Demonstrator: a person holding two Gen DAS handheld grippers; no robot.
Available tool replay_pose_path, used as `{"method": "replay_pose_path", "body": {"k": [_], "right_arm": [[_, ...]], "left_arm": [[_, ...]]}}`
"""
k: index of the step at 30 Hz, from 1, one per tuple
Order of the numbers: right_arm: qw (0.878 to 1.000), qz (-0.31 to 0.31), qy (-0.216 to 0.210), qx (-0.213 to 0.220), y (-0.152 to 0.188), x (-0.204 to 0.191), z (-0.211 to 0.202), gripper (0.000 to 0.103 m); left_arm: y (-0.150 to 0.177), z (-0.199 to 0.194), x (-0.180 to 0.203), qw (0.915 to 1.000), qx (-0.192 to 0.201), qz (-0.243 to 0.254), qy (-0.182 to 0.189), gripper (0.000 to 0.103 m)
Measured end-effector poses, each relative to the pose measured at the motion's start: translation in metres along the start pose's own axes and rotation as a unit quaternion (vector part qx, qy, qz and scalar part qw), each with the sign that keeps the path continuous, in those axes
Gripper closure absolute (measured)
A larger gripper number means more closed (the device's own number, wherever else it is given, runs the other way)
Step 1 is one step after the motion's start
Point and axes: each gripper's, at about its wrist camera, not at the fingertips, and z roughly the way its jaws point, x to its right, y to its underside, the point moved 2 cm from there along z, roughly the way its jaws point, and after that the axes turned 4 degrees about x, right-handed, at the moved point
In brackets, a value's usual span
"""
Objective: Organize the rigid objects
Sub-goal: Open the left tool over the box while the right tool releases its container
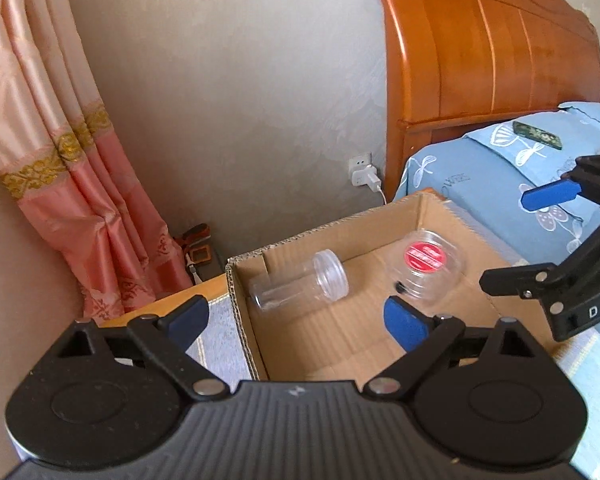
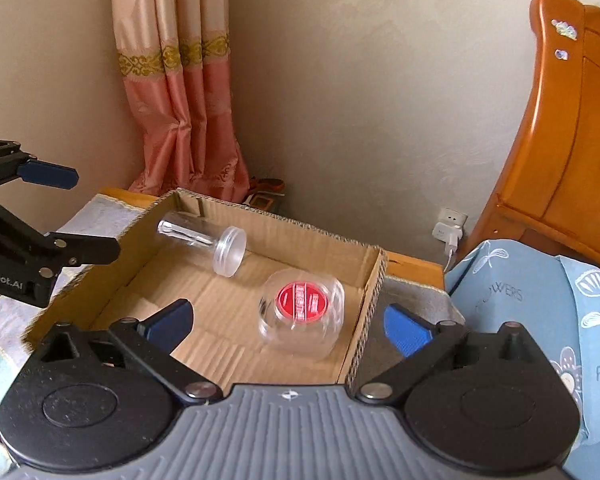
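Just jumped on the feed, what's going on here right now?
A person with two handheld grippers is sorting rigid items into a cardboard box. Two are already inside: a clear tall jar lying on its side and a squat clear jar with a red lid. Both the left gripper and right gripper are open, empty, and poised over the box.

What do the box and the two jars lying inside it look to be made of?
Box: brown corrugated cardboard, matte; fluting shows along its cut edges. Tall jar and round jar: clear, glossy, likely plastic, since the cardboard shows through; glass can't be excluded. The round jar's red lid looks plastic.
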Motion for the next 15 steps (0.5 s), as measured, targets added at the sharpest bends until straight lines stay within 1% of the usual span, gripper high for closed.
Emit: {"method": "replay_pose_path", "body": {"k": [3, 7, 10, 13, 15], "right_arm": [[1.0, -0.007, -0.001, 0.007, 0.007, -0.011, -0.023, 0.0], [1.0, -0.022, 0.003, 0.015, 0.019, -0.027, -0.051, 0.0], [0.999, -0.02, 0.005, 0.024, 0.034, -0.036, -0.07, 0.0], [0.999, -0.002, -0.003, 0.032, 0.056, -0.042, -0.083, 0.0], [0.999, 0.006, 0.0, 0.034, 0.072, -0.046, -0.088, 0.0]], "left_arm": [[0.007, -0.023, 0.006, 0.9999, 0.01, 0.006, 0.0, 0.008], [0.019, -0.052, 0.014, 0.9998, 0.022, -0.001, -0.002, 0.006], [0.034, -0.071, 0.018, 0.9991, 0.036, -0.016, -0.015, 0.005], [0.055, -0.08, 0.02, 0.9984, 0.035, -0.038, -0.02, 0.005], [0.07, -0.083, 0.021, 0.9981, 0.027, -0.05, -0.024, 0.005]]}}
